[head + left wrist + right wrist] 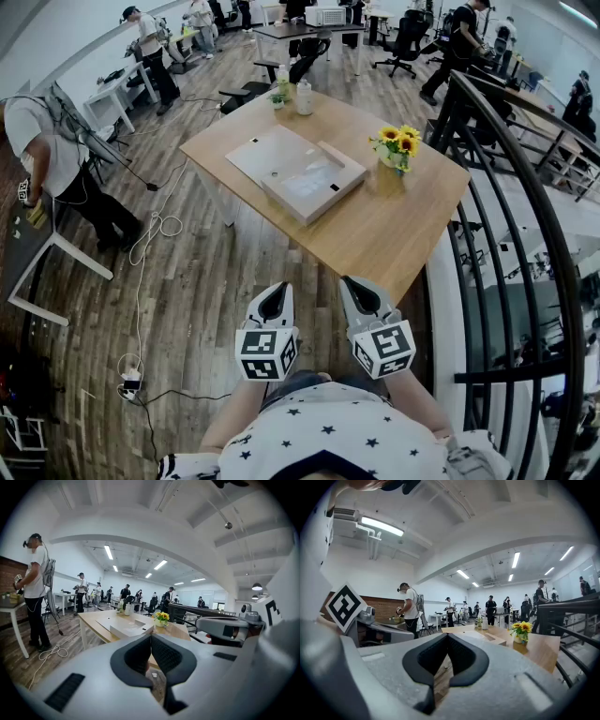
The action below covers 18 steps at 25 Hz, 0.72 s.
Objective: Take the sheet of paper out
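Left claw (pixel 274 302) and right claw (pixel 362 298) clenched, empty, short of the desk (pixel 394 239). Paper, presumably in the flat box (pixel 314 186) mid-desk: light, floppy; pinch one edge.

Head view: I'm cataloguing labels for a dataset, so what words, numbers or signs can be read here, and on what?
No word or number can be read.
Marker cubes on the left tongs and right tongs: black-and-white square patterns, no letters.
Bottles on the table: labels too small to read.
Box: small dark marks, too small to read.
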Each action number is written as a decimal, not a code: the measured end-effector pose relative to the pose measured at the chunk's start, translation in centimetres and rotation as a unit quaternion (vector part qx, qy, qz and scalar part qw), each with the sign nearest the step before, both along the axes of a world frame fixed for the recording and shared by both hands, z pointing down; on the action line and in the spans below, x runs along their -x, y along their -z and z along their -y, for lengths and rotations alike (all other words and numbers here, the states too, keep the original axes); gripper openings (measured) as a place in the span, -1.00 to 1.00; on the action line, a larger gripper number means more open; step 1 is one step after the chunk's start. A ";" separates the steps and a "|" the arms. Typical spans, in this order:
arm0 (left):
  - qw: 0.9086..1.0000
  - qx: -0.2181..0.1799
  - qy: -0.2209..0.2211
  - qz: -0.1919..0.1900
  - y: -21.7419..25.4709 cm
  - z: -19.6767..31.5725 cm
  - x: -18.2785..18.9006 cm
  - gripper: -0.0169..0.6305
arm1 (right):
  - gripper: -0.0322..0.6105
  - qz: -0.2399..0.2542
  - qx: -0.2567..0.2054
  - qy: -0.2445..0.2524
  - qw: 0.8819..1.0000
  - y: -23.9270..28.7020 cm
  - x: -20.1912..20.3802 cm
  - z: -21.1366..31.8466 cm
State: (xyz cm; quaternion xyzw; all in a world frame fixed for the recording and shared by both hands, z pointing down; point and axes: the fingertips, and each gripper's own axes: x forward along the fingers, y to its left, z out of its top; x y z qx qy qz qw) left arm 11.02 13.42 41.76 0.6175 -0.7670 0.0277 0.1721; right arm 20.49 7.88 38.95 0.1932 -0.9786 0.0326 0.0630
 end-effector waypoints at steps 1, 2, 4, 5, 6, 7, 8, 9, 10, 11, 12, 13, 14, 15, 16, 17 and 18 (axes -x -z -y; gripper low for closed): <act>1.000 -0.001 0.004 0.002 0.0 -0.4 -0.1 -0.94 | -0.88 0.002 -0.002 0.001 1.000 0.1 -0.2 -0.3; 1.000 -0.003 0.009 0.002 0.1 -0.9 -0.3 -0.94 | -0.88 0.003 -0.003 0.002 1.000 0.3 -0.3 -0.7; 1.000 -0.006 0.020 -0.001 0.0 -1.9 -0.4 -0.94 | -0.88 0.002 -0.007 0.008 1.000 0.3 -0.6 -1.6; 1.000 -0.008 0.025 -0.005 -0.1 -2.4 -0.4 -0.94 | -0.88 0.000 -0.008 0.011 1.000 0.2 -0.7 -2.1; 1.000 -0.009 0.028 -0.009 -0.2 -2.9 -0.4 -0.94 | -0.88 -0.002 -0.009 0.013 1.000 0.2 -0.8 -2.6; 0.999 -0.009 0.031 -0.012 -0.3 -3.3 -0.4 -0.94 | -0.88 -0.003 -0.009 0.016 1.000 0.1 -0.8 -2.9; 0.999 -0.009 0.033 -0.015 -0.3 -3.6 -0.4 -0.94 | -0.88 -0.005 -0.009 0.017 1.000 0.0 -0.9 -3.2; 0.999 -0.009 0.035 -0.016 -0.4 -3.9 -0.4 -0.94 | -0.88 -0.006 -0.009 0.019 1.000 -0.1 -0.9 -3.4; 0.999 -0.009 0.037 -0.017 -0.5 -4.1 -0.4 -0.94 | -0.88 -0.008 -0.009 0.021 1.000 -0.2 -1.0 -3.6; 0.999 -0.010 0.040 -0.017 -0.5 -4.2 -0.4 -0.94 | -0.88 -0.009 -0.009 0.023 1.000 -0.2 -1.1 -3.8; 0.999 -0.010 0.041 -0.017 -0.4 -4.4 -0.5 -0.94 | -0.88 -0.009 -0.009 0.024 1.000 -0.2 -1.3 -3.9; 0.999 -0.009 0.043 -0.016 -0.4 -4.5 -0.7 -0.94 | -0.88 -0.009 -0.009 0.025 1.000 -0.1 -1.4 -3.9; 0.999 -0.009 0.044 -0.014 -0.4 -4.5 -0.8 -0.94 | -0.88 -0.008 -0.009 0.026 1.000 -0.1 -1.6 -4.0; 0.999 -0.008 0.045 -0.013 -0.4 -4.6 -0.9 -0.94 | -0.88 -0.008 -0.009 0.027 1.000 -0.1 -1.7 -4.0; 0.999 -0.008 0.046 -0.012 -0.5 -4.7 -1.0 -0.94 | -0.88 -0.008 -0.009 0.029 1.000 -0.1 -1.7 -4.1; 0.999 -0.008 0.047 -0.011 -0.5 -4.7 -1.0 -0.94 | -0.88 -0.008 -0.009 0.030 0.999 -0.2 -1.8 -4.2; 0.999 -0.007 0.047 -0.012 -0.6 -4.7 -1.0 -0.94 | -0.88 -0.007 -0.009 0.032 0.999 -0.3 -1.7 -4.2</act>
